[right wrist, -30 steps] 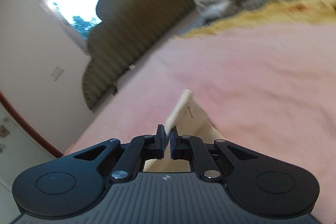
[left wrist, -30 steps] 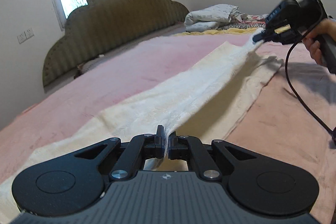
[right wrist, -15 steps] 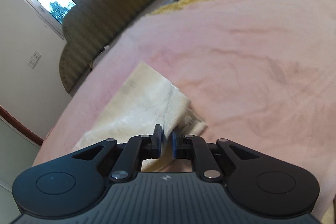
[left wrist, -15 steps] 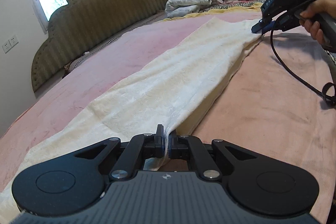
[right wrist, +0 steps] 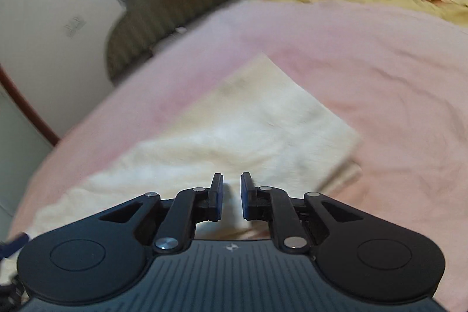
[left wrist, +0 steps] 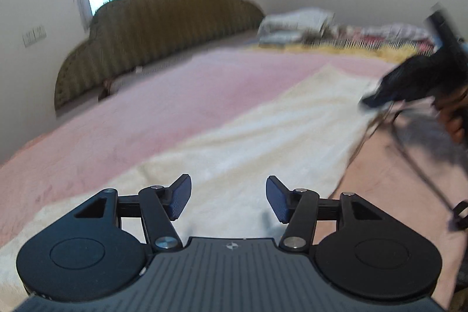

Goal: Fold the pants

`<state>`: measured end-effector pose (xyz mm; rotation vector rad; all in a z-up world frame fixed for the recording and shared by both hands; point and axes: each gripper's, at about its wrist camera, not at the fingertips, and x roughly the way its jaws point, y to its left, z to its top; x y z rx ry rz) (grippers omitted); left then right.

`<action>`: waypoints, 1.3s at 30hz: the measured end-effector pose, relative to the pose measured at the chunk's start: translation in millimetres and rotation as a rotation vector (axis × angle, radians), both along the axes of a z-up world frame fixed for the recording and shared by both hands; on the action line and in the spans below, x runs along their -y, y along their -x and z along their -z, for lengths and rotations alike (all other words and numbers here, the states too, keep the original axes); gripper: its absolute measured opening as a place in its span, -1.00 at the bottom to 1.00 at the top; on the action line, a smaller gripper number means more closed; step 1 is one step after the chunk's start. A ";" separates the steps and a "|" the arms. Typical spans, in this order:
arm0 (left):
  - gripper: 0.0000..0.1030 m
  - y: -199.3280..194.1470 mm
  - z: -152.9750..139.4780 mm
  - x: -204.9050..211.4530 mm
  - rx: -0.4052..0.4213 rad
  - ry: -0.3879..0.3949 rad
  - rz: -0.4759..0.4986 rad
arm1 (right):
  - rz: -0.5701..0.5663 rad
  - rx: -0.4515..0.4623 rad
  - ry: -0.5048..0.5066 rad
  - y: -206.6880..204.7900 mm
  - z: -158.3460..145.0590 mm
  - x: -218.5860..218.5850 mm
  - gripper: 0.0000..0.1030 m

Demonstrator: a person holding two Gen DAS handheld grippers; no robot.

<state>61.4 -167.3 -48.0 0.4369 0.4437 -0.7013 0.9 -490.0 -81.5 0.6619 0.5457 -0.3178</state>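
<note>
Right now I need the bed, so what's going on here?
A person with a handheld gripper in each hand is folding cream pants laid lengthwise on the pink bedspread. The left gripper is opening, with nothing between its fingers. The right gripper sits at the other end, slightly apart with fabric beneath the gap; a grip is unclear.

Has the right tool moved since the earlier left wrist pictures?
Yes. The right tool has sunk: a second ago it was level with the folded bedding, and now it sits well below it, at the far end of the pants.
</note>
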 end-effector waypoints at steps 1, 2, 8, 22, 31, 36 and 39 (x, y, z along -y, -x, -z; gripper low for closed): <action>0.17 -4.4 5.7 0.8 -0.020 -0.030 -0.013 | 0.044 0.032 -0.015 9.2 -0.8 1.8 -0.76; 0.17 -5.5 9.5 0.6 -0.026 -0.038 -0.019 | 0.099 0.066 -0.036 23.7 -4.5 5.0 -0.74; 0.23 2.0 -2.1 -7.5 0.010 0.084 -0.028 | 0.106 0.102 -0.264 61.7 -2.5 15.2 0.28; 0.34 -13.9 -13.8 -27.8 -0.086 0.164 -0.114 | 0.296 0.323 -0.287 3.2 29.6 30.5 -0.20; 0.42 -82.5 -12.5 -83.9 -0.625 0.686 -0.226 | 0.145 0.301 0.052 -24.3 -21.4 2.1 -0.75; 0.69 -96.1 -7.6 -101.8 -0.780 0.937 -0.192 | -0.134 0.296 0.481 -51.9 -74.5 -93.8 -0.75; 0.87 -107.0 -6.0 -98.9 -0.855 1.016 -0.171 | -0.323 0.299 0.631 -64.2 -80.8 -156.1 -0.75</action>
